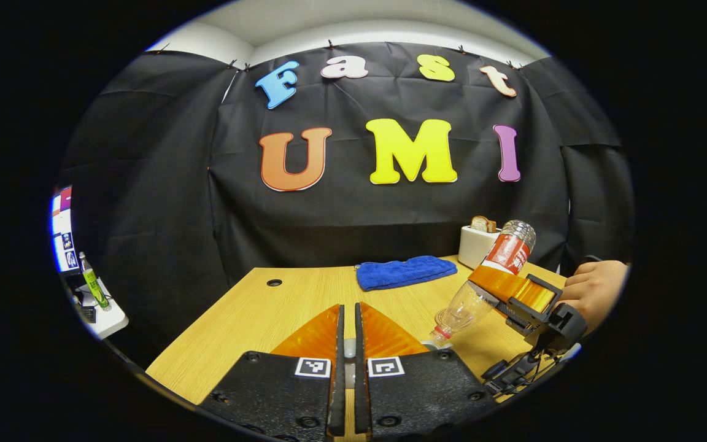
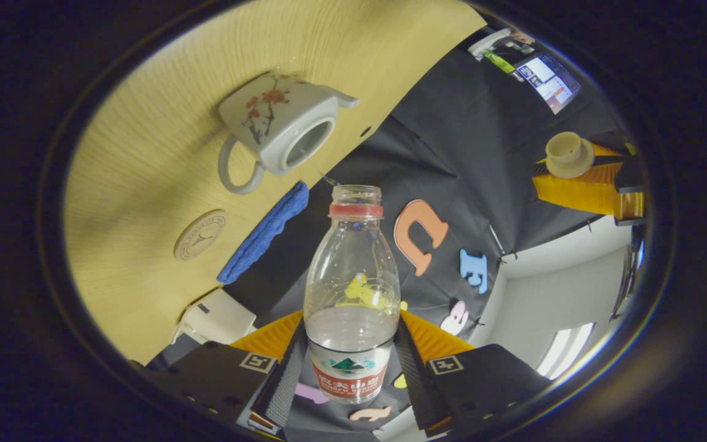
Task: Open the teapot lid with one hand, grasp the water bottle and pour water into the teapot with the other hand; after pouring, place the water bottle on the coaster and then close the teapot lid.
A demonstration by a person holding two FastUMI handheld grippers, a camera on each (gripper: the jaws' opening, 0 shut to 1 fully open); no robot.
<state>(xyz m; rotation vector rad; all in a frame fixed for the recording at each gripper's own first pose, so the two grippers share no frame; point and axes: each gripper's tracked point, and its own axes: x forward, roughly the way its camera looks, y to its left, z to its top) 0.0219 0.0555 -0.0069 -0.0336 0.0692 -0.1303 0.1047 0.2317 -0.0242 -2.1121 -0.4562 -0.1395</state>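
1. Your right hand-held gripper [image 2: 353,362] is clamped on the labelled lower body of the one clear plastic water bottle [image 2: 351,294], tipped neck-down; the thin wall probably flexes, so squeeze gently.
2. Your left hand-held gripper [image 1: 348,344] is nearly closed on the single pale teapot lid [image 2: 567,153].
3. Beyond the bottle mouth, one white flowered ceramic teapot [image 2: 280,126] stands open on the bench [image 2: 145,153]; it looks fragile.
4. One round coaster [image 2: 200,234] lies near it.

Recording booth, black cloth wall [image 1: 390,215], wooden table [image 1: 267,313], monitor [image 2: 548,77]
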